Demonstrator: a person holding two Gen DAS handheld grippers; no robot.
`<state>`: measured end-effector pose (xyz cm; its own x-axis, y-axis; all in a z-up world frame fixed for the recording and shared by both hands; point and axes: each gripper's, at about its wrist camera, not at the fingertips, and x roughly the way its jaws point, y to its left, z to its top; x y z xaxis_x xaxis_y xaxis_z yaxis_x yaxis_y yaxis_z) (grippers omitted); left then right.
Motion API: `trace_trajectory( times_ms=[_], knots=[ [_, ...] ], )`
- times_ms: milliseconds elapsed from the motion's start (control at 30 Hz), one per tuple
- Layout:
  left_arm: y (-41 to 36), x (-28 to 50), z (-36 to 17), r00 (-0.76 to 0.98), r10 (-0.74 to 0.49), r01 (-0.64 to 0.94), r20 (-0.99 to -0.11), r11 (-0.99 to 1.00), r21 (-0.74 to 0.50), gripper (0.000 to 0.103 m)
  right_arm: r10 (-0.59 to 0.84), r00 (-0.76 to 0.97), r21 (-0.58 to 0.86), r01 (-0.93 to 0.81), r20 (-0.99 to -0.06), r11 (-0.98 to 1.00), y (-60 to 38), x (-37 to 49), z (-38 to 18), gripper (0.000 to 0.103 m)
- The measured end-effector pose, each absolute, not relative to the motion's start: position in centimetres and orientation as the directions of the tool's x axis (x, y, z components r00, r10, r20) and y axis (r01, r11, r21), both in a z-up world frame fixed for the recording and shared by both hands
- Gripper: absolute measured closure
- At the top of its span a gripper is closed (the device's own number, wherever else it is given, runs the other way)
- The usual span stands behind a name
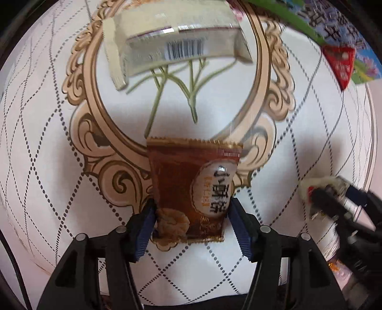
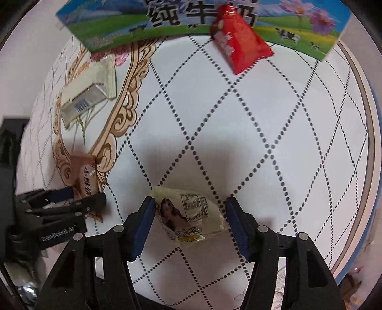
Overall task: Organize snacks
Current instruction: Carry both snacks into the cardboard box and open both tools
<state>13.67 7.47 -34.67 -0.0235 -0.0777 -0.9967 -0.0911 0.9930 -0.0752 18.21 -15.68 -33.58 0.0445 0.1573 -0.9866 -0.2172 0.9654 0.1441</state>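
Observation:
A brown snack packet [image 1: 193,188] lies on the patterned tablecloth between the fingers of my left gripper [image 1: 192,214]. The jaws stand open on either side of its near end, close to its edges. It also shows in the right wrist view [image 2: 87,177]. A pale yellow-white snack packet [image 2: 188,214] lies between the open fingers of my right gripper [image 2: 189,215]; gaps show on both sides. A cream wafer packet with a barcode [image 1: 176,43] lies farther off. A red packet [image 2: 241,45] leans at a milk carton box [image 2: 191,21].
The round table's rim [image 2: 365,133] curves along the right. The left gripper [image 2: 59,207] sits at the left of the right wrist view, and the right gripper [image 1: 339,202] at the right of the left wrist view. A dark object [image 2: 9,147] stands at far left.

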Motion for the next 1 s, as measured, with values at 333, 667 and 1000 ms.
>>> trace_trajectory(
  times_ms=[333,667,1000],
  knots=[
    [8.3,15.4,-30.9,0.049,-0.091,-0.081,-0.995,0.992,-0.095,0.050,0.197,0.072,0.178,-0.212,-0.978,0.961,-15.4,17.5,-33.0,0.056],
    [4.4,19.9,-21.9,0.157,-0.221,-0.004,-0.962,0.975,-0.224,0.050,0.331,0.144,0.312,-0.139,-0.932,0.940,-20.7,18.3,-27.0,0.059],
    [0.5,27.3,-12.2,0.298,-0.294,0.135,-0.908,0.955,-0.265,0.050,0.398,0.367,0.378,-0.128,-0.841,0.917,-27.1,25.8,-14.7,0.059]
  ],
)
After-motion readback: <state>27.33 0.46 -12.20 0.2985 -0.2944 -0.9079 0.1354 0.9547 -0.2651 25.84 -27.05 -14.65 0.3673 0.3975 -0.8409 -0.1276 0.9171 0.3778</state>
